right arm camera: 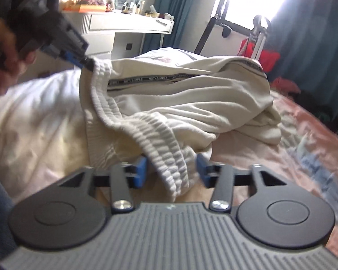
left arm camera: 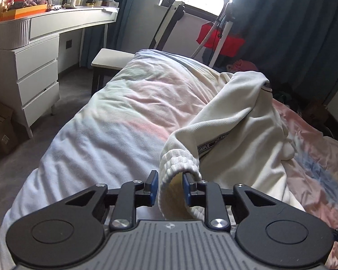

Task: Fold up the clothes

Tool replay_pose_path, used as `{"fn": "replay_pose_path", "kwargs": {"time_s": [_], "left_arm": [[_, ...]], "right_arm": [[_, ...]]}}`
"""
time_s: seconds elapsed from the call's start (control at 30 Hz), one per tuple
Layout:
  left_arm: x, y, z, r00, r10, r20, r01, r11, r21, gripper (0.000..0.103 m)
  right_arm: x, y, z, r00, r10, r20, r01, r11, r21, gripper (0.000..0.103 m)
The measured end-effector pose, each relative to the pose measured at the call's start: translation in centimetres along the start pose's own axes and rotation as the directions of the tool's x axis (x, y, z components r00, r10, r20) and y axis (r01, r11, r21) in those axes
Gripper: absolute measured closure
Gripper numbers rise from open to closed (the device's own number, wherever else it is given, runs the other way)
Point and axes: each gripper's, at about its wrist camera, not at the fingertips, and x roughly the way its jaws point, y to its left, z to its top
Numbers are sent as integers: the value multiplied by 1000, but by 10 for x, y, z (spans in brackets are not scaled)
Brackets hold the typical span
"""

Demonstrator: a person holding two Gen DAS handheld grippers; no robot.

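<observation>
Cream sweatpants [left arm camera: 236,121] with a ribbed elastic waistband and a black "NOT-SIMPLE" side stripe lie bunched on the bed; they also show in the right wrist view [right arm camera: 191,99]. My left gripper [left arm camera: 170,185] is shut on the waistband and holds it lifted; it also shows at the upper left of the right wrist view [right arm camera: 85,61], pinching the waistband edge. My right gripper [right arm camera: 171,171] has its jaws apart with the waistband [right arm camera: 169,157] lying between the blue pads, not clamped.
The bed [left arm camera: 115,117] has a rumpled pastel pink, white and blue duvet. A white dresser and vanity desk [left arm camera: 33,67] stand at the left, a stool [left arm camera: 110,59] beyond the bed. Dark curtains, a window and a red bag [left arm camera: 220,39] are at the back.
</observation>
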Motion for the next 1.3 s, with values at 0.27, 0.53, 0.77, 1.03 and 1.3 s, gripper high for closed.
{"fn": "replay_pose_path", "kwargs": {"time_s": [0.27,0.53,0.77,1.03,1.3], "left_arm": [[-23,18,-4,980,-199,25,200,968,-151,37],[58,19,-8,953,-261,-151,195,915,-353,47],[64,19,-4,967,-238,-94,189,912,-364,95],[-9,66,-9,940,-305,150,339,809,-479,97],[32,74,-5,991,39,-131,-82,937,-340,95]], "right_arm": [[-14,-38,6,988,136,74,-153,934,322,26],[6,-93,-13,998,67,13,-60,771,635,26],[35,-120,-51,981,184,-64,-48,545,837,25],[27,-109,-37,986,163,-24,-84,622,778,25],[51,-103,-48,937,348,13,-199,504,840,24]]}}
